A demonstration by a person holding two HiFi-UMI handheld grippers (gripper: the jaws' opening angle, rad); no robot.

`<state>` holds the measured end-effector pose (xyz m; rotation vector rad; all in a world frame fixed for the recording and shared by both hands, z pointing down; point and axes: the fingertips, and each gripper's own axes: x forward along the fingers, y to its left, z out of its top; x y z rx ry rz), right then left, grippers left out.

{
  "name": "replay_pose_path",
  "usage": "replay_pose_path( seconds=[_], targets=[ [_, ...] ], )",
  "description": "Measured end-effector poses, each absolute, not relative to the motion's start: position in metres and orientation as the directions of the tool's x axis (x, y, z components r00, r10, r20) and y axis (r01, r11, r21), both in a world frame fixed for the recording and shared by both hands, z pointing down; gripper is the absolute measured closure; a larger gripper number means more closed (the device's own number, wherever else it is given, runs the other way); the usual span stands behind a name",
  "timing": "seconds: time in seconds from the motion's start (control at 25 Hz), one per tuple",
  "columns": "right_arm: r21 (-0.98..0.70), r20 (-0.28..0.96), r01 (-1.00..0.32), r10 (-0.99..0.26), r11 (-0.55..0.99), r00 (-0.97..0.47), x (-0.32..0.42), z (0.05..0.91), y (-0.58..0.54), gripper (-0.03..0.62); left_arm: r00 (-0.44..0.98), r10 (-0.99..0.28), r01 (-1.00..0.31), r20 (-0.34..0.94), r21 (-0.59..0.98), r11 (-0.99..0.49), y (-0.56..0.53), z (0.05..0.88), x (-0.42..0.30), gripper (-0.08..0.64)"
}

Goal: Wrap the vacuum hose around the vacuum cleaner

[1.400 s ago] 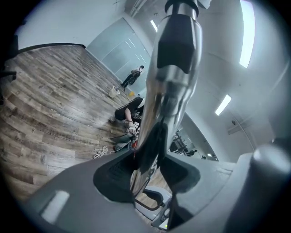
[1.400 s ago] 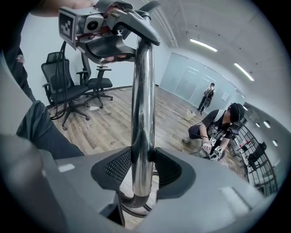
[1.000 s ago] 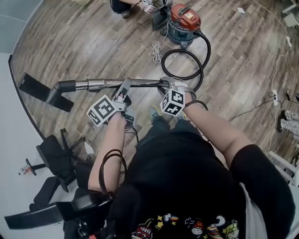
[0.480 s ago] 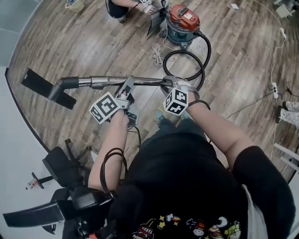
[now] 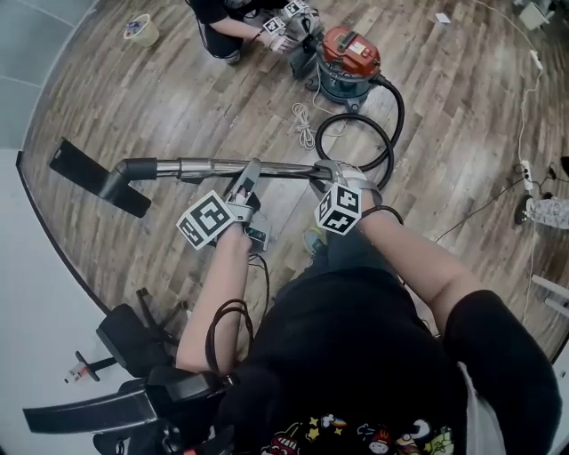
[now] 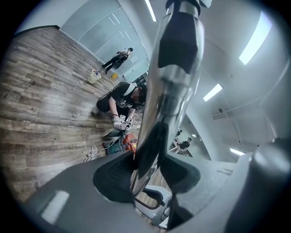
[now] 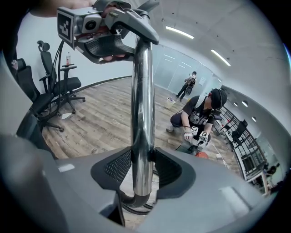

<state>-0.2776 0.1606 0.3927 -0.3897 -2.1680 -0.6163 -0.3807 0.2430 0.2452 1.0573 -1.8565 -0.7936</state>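
The wooden floor (image 5: 462, 133) carries everything here. At its far side stands the vacuum cleaner (image 5: 348, 55), a red-topped canister, with another person (image 5: 222, 16) crouched just left of it, hands at its body. The black vacuum hose (image 5: 399, 111) leaves the canister's right side, curves toward the near side and lies in one loose loop on the floor. None of it is wound around the cleaner yet, so the wrapping looks barely begun.

The hose joins the chrome wand (image 5: 213, 166), which is held level across the scene and ends at the far left in the flat black floor nozzle (image 5: 89, 176). The left gripper (image 5: 252, 173) has its jaws clamped on the middle of the wand. The right gripper (image 5: 342, 171) has its jaws closed on the tube beside the bend where the hose begins.

The risks are these:
- The long rigid wand sweeps wide if turned, so the nozzle could hit the crouching person.
- The polished tube may twist or slip in the jaws under the nozzle's weight.
- Hauling on the hose could drag or tip the canister.
- The loop could snag the white cord (image 5: 302, 120) coiled on the floor just beside it.
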Motion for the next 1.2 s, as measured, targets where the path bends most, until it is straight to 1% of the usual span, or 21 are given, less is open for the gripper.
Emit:
replay_pose_path(
  seconds=[0.68, 1.0, 1.2],
  targets=[
    [0.200, 0.775, 0.461, 0.148, 0.864, -0.615, -0.327, 0.406, 0.082, 0.403, -0.310, -0.863, -0.389, 0.398, 0.775, 0.497, 0.146, 0.252, -0.436, 0.390],
    [0.169, 0.760, 0.452, 0.176, 0.876, -0.625, -0.342, 0.408, 0.060, 0.399, -0.325, -0.864, -0.425, 0.384, 0.757, 0.497, 0.114, 0.251, -0.455, 0.390],
    [0.156, 0.755, 0.422, 0.168, 0.893, -0.634, -0.352, 0.407, 0.043, 0.399, -0.316, -0.871, -0.450, 0.375, 0.750, 0.486, 0.091, 0.248, -0.468, 0.390]
  ],
)
